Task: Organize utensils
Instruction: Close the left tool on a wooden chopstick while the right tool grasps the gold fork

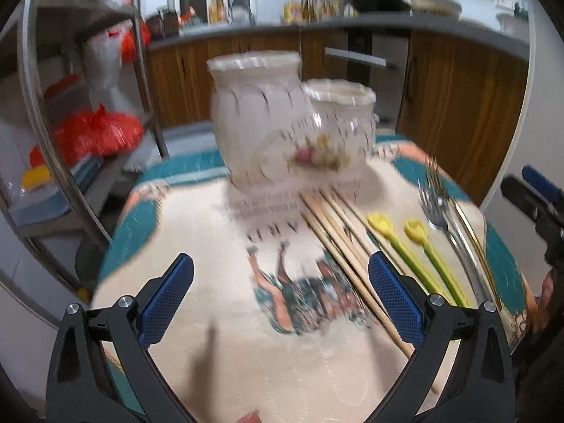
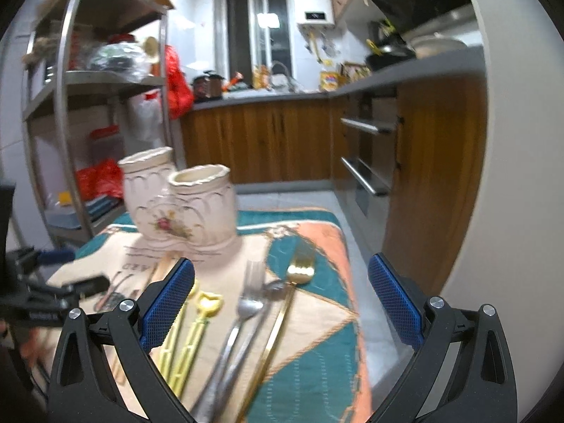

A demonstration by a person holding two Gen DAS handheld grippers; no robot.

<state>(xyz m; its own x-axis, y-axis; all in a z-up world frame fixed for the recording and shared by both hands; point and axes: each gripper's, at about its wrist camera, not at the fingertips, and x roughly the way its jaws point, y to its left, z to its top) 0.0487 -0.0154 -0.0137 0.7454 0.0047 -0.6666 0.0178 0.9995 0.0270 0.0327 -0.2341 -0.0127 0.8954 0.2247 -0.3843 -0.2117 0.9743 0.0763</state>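
A cream ceramic double utensil holder (image 1: pixel 282 123) (image 2: pixel 183 201) with a flower print stands at the far end of the patterned cloth (image 1: pixel 218 317) (image 2: pixel 317 335). In front of it lie several wooden chopsticks (image 1: pixel 338 239), two yellow plastic utensils (image 1: pixel 416 250) (image 2: pixel 197 328), silver forks (image 1: pixel 444 218) (image 2: pixel 243 317) and a gold fork (image 2: pixel 292 289). My left gripper (image 1: pixel 280 292) hovers open above the cloth, its right finger over the chopsticks. My right gripper (image 2: pixel 282 292) hangs open over the forks. Neither holds anything.
A metal shelf rack (image 1: pixel 88 141) (image 2: pixel 88 105) with red bags stands to the left. Wooden kitchen cabinets (image 2: pixel 275 141) and a counter run behind and to the right. The table's right edge (image 2: pixel 359 317) drops to a tiled floor. The other gripper (image 1: pixel 535 211) shows at the far right.
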